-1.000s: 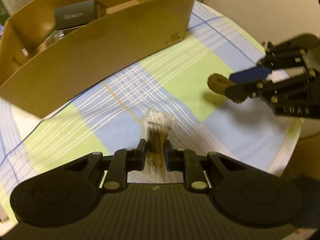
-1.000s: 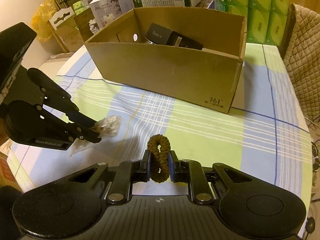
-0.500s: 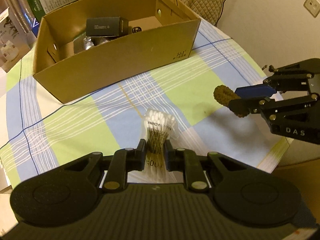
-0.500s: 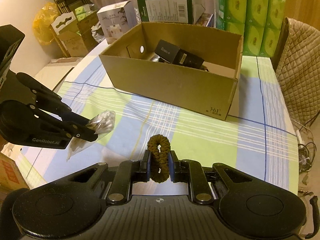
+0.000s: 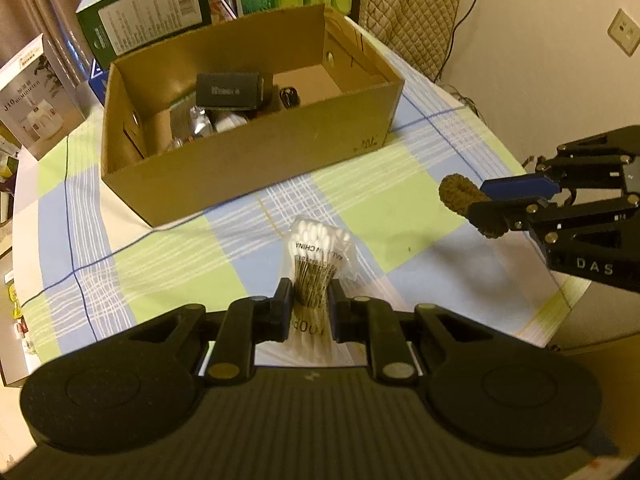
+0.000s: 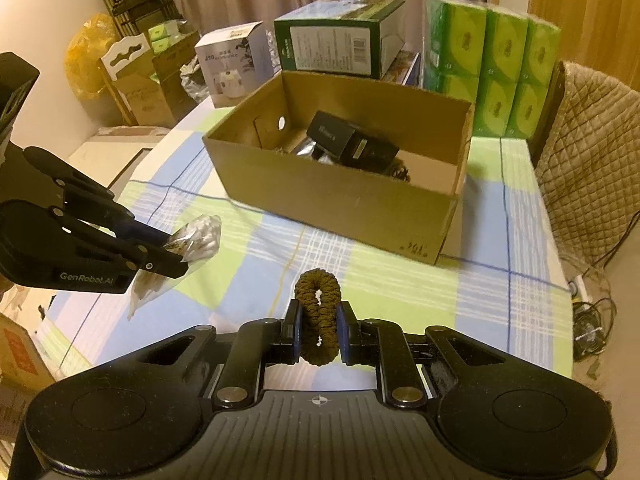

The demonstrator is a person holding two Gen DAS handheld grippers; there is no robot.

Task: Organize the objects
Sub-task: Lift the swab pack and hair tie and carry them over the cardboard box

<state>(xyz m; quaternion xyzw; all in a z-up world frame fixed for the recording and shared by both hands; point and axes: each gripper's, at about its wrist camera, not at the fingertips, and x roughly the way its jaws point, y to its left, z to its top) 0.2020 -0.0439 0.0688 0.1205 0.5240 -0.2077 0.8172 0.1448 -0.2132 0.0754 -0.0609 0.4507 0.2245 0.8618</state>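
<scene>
The worktop (image 5: 360,204), under a checked blue-and-green cloth, carries an open cardboard box (image 5: 248,168) that already holds a black carton (image 5: 229,90) and a few smaller items I cannot make out. Both claws hang above the cloth on the near side of that box, each loaded.

The left claw (image 5: 310,312) pinches a cotton swab packet (image 5: 316,264) across its middle, swab heads pointing toward the box. The packet looks light, its thin film crinkly and probably slippery, so a grip across the bundled sticks seems safest.

The right claw (image 6: 318,330) squeezes a brown hair scrunchie (image 6: 318,308) flat between its pads; it is soft, springy and sturdy, and likely to hold well anywhere on the ring.
</scene>
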